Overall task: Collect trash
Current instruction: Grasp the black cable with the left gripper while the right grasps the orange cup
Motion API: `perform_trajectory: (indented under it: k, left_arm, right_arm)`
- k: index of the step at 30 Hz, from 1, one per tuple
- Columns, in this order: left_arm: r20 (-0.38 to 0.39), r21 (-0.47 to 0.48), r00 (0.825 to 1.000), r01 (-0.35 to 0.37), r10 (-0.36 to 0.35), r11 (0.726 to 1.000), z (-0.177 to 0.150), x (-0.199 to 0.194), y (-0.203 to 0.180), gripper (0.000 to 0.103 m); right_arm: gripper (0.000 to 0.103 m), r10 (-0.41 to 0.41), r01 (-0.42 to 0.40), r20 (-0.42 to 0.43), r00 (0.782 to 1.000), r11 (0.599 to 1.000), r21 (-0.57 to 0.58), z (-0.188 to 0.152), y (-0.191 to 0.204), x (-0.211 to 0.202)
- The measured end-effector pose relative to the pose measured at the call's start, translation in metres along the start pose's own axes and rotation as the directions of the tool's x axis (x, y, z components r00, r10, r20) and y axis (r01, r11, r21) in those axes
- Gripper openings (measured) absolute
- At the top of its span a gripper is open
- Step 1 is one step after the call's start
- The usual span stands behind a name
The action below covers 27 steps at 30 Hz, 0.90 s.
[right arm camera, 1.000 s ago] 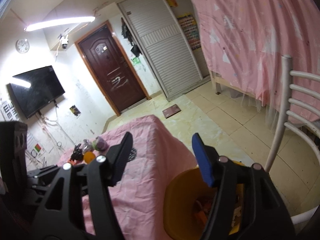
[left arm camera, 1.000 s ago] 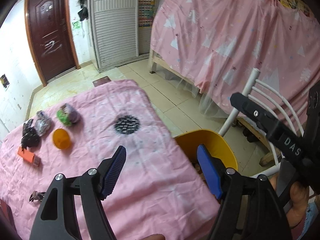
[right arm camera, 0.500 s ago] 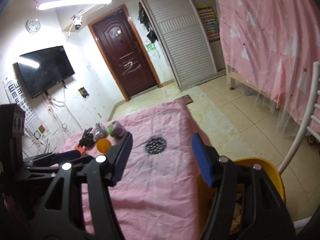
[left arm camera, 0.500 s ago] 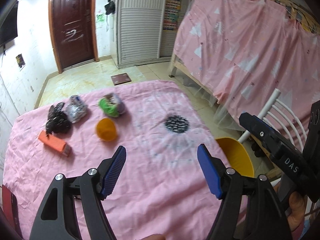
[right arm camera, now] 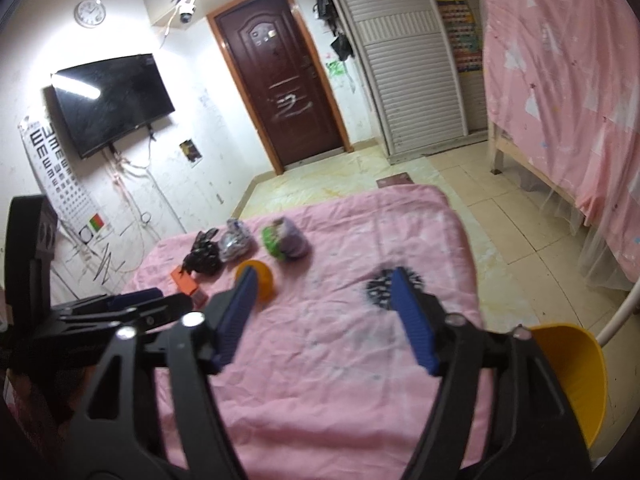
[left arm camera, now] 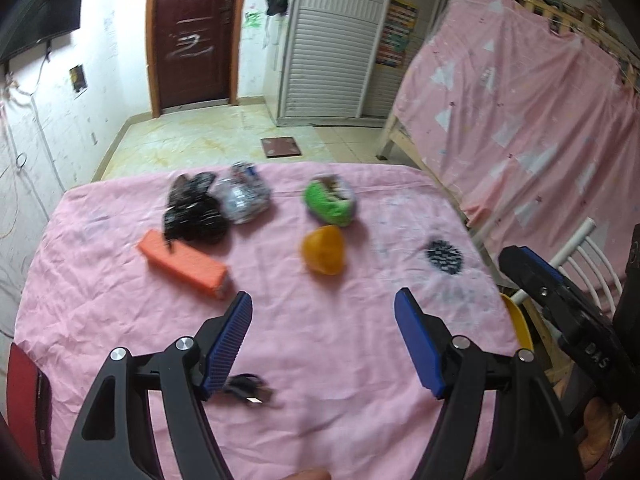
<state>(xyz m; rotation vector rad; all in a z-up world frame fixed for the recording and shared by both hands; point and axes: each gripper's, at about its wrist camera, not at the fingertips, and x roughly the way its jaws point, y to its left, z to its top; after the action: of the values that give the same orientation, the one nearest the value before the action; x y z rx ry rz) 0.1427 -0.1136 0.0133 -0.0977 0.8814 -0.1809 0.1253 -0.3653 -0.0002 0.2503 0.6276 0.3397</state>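
now both grippers empty over the pink cloth [left arm camera: 120,300], left gripper [left arm camera: 323,340] wide, right gripper [right arm camera: 322,322] opening with nothing between; orange box [left arm camera: 182,264] lies ahead-left of the left gripper, long axis diagonal, so left is likely nearer.

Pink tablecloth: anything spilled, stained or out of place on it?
Yes. The pink tablecloth has a dark, spiky blotch near its right edge, with greyish smudging around it, like a stain. A small black cable lies loose at the near side.

Pink-clothed table [left arm camera: 120,320], orange box [left arm camera: 182,264], crumpled wrappers [left arm camera: 244,198], orange cup [left arm camera: 324,250]
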Motion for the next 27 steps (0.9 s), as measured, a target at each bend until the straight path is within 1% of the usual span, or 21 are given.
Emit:
perform_trajectory:
  k: [5, 8, 12, 16, 20, 24, 27]
  left_arm:
    - [-0.003, -0.043, 1.000, -0.013, 0.013, 0.999, -0.002, -0.001, 0.032, 0.067]
    - [0.002, -0.035, 1.000, -0.013, 0.013, 0.999, -0.007, -0.004, 0.047, 0.067]
    - [-0.009, -0.014, 1.000, 0.009, -0.009, 1.000, -0.016, -0.006, 0.063, 0.070]
    - [-0.009, 0.022, 1.000, 0.009, -0.009, 1.000, -0.025, -0.006, 0.070, 0.070]
    - [-0.009, 0.090, 1.000, 0.022, -0.021, 0.996, -0.033, -0.006, 0.069, 0.070]
    - [-0.015, 0.158, 0.999, 0.040, -0.038, 0.987, -0.041, -0.003, 0.062, 0.070]
    - [-0.026, 0.212, 0.998, 0.069, -0.064, 0.975, -0.047, 0.000, 0.054, 0.070]
  right_arm:
    - [0.069, 0.021, -0.023, -0.044, 0.999, 0.999, -0.047, 0.000, 0.028, 0.022]
    - [0.069, 0.029, -0.035, -0.072, 0.997, 0.997, -0.073, -0.001, 0.042, 0.035]
    - [0.069, 0.040, -0.051, -0.112, 0.993, 0.994, -0.095, -0.004, 0.058, 0.054]
    - [0.069, 0.045, -0.061, -0.143, 0.989, 0.992, -0.111, -0.006, 0.071, 0.071]
    - [0.069, 0.042, -0.063, -0.168, 0.985, 0.990, -0.124, -0.007, 0.080, 0.085]
    - [0.069, 0.035, -0.060, -0.187, 0.982, 0.990, -0.129, -0.007, 0.084, 0.096]
    - [0.069, 0.028, -0.055, -0.200, 0.979, 0.990, -0.131, -0.008, 0.085, 0.102]
